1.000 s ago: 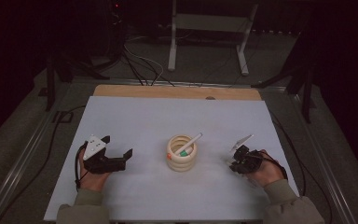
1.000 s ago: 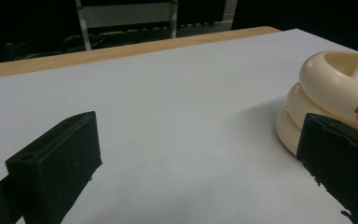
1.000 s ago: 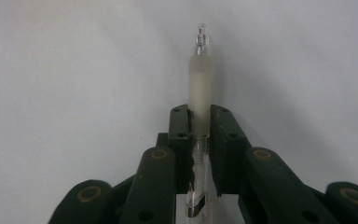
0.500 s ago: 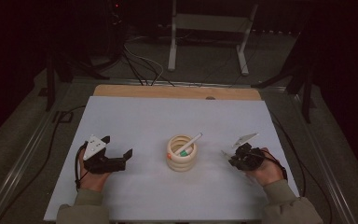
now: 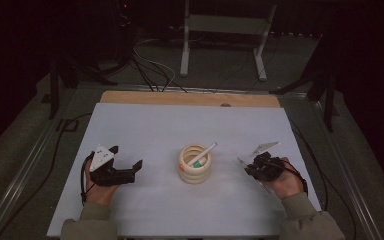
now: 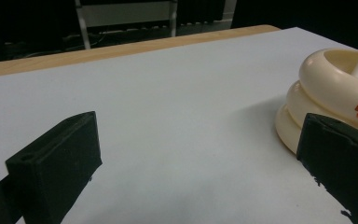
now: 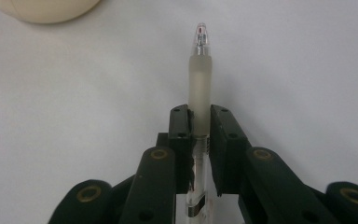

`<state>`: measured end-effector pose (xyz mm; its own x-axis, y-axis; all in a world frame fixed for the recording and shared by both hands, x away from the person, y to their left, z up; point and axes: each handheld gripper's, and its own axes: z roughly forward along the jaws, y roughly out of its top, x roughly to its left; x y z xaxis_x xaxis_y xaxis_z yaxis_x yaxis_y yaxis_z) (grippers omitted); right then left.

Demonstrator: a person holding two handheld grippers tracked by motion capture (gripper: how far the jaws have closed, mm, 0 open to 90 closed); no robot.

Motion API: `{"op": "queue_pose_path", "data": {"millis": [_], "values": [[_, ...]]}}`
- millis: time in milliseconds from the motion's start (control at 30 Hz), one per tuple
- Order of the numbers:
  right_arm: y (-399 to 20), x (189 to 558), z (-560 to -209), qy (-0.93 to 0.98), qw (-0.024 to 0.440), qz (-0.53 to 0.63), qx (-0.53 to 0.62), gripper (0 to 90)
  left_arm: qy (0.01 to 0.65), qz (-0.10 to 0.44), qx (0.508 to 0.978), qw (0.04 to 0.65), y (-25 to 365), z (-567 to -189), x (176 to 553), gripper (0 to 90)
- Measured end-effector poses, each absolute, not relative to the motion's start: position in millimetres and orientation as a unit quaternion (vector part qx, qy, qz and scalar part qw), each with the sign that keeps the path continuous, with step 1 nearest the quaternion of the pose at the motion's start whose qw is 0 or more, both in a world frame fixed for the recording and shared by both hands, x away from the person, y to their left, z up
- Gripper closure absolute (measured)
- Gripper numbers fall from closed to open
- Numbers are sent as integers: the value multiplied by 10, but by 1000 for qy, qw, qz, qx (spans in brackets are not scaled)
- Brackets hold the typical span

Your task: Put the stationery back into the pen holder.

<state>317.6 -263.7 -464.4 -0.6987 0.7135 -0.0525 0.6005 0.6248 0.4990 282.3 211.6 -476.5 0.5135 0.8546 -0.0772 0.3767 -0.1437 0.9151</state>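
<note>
Our right tool [image 7: 199, 116] is clamped on a clear pen [image 7: 199, 79], and since a second ago it has tilted the pen lower over the surface [image 5: 145, 130], just right of the ring holder [image 5: 195, 165]. Our left tool [image 6: 200, 154] rests with its jaws apart, so the next move looks like slotting this pen in beside the white pen [image 5: 203, 154]

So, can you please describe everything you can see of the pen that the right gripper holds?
The pen is slim, with a frosted, rubbery-looking grip sleeve, a clear pointed tip with a trace of red inside, and a clear barrel with a metal clip near the bottom of the right gripper view. The right gripper is shut on it, the jaws pressing its sides just behind the sleeve. It points forward over the pale table, toward the cream ring holder.
</note>
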Motion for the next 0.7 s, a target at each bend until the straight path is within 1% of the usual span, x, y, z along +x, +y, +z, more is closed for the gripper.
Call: {"op": "queue_pose_path", "data": {"millis": [567, 700], "values": [[-2655, 3179, -4591, 878, 136, 260, 377, 804, 429, 243, 716, 494, 2119, -4762, 2821, 3], [-2667, 3177, -4557, 869, 146, 274, 384, 804, 431, 243, 714, 495, 2122, -4758, 2817, 3]]}}
